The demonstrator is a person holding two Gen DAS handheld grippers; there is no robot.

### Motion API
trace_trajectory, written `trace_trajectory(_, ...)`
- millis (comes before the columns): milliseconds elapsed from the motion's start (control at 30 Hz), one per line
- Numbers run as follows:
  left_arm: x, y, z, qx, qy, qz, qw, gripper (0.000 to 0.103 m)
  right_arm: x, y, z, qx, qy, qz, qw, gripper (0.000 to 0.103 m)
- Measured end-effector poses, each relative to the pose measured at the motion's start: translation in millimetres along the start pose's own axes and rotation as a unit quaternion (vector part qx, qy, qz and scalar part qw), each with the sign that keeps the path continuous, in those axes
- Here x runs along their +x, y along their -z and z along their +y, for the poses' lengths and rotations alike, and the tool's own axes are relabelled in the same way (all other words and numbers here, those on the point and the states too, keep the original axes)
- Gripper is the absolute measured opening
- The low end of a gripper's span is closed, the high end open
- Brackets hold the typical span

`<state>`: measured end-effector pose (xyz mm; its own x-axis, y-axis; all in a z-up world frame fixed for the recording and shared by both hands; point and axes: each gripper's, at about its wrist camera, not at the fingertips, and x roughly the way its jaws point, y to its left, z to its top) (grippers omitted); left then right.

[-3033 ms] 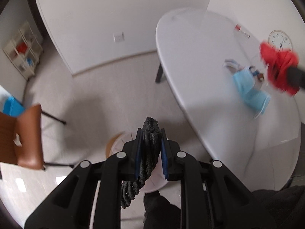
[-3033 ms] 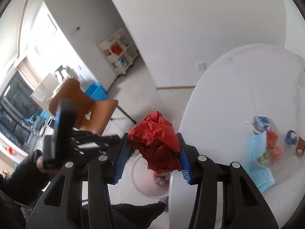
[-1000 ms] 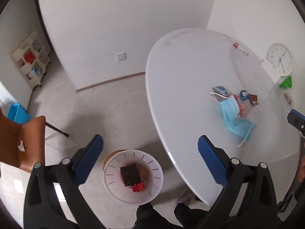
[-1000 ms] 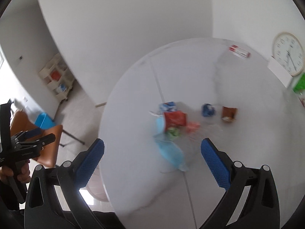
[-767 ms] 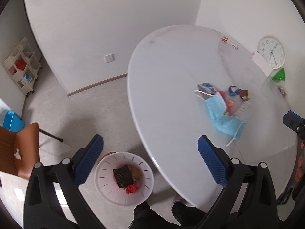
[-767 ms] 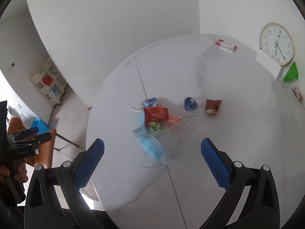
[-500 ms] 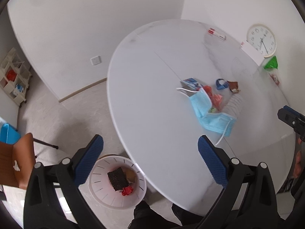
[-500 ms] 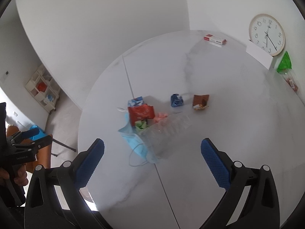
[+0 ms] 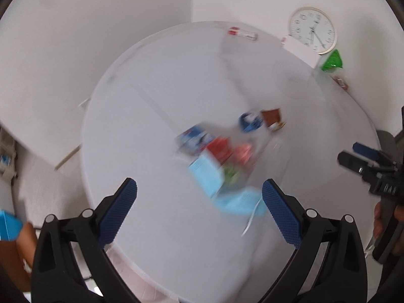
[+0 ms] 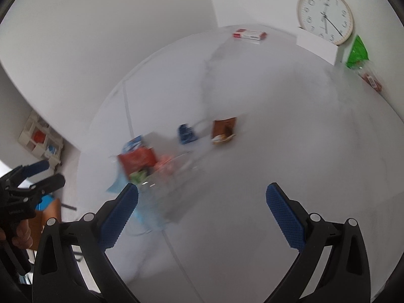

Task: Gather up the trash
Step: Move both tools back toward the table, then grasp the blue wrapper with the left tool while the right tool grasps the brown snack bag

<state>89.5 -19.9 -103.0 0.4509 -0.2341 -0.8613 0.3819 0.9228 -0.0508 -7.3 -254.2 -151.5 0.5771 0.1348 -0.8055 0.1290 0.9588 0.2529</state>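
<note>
Trash is lying in a loose, motion-blurred cluster near the middle of the round white table. Nearest the left gripper, whose blue-padded fingers are standing wide apart and holding nothing, a light blue face mask is sprawling, its white ear loop trailing toward the near edge. Just beyond it, a red wrapper, a green scrap and a pinkish scrap are crowding together, details too smeared to name. A blue-and-white packet is sitting at the cluster's left. Farther on, a small blue wrapper and a brown wrapper are lying side by side, apart from the pile.

Right gripper is hovering over the table with fingers likewise spread wide, empty; a crumpled clear plastic piece is lying between it and the red wrapper.

At the far edge, a red-and-white box, a white box, a wall clock and a green bag are resting.
</note>
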Motion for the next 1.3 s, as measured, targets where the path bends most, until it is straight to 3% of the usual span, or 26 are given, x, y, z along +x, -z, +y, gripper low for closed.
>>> trace_trajectory(167,52.4,-50.0,-42.7,0.043,0.035,0.011,0.9984,0.095,13.4,-11.8,-38.3,0.028,0.017,0.002,0.999,0.1)
trace_trajectory(300,109.9,-82.8,-65.9,0.081,0.032,0.042,0.9954,0.095,23.4,-17.1,-68.7,0.052,0.03,0.006,0.998,0.1)
trace_trajectory(533,176.1,-108.4,-86.0,0.111,0.039,0.105,0.9876,0.093,46.6,-21.7,-102.8,0.093,0.037,0.013,0.995,0.1)
trace_trajectory(733,218.6,-109.0,-92.7,0.125,0.04,0.171,0.9765,0.064,69.8,-30.9,-106.5,0.101,0.029,0.019,0.994,0.1)
trace_trajectory(833,229.2,-106.8,-92.9,0.125,0.047,0.191,0.9726,0.053,79.0,-37.9,-101.6,0.092,0.027,0.021,0.995,0.1)
trace_trajectory(1100,222.8,-107.1,-86.3,0.11,0.072,0.179,0.975,0.039,117.9,-62.8,-81.8,0.062,-0.011,0.034,0.997,0.1)
trace_trajectory(1233,213.3,-110.7,-75.1,0.092,0.074,0.165,0.9793,0.038,158.5,-75.6,-63.5,0.03,-0.019,0.069,0.997,0.098)
trace_trajectory(1300,205.1,-112.8,-67.5,0.083,0.077,0.154,0.9816,0.038,172.2,-78.0,-56.1,0.018,-0.018,0.08,0.996,0.09)
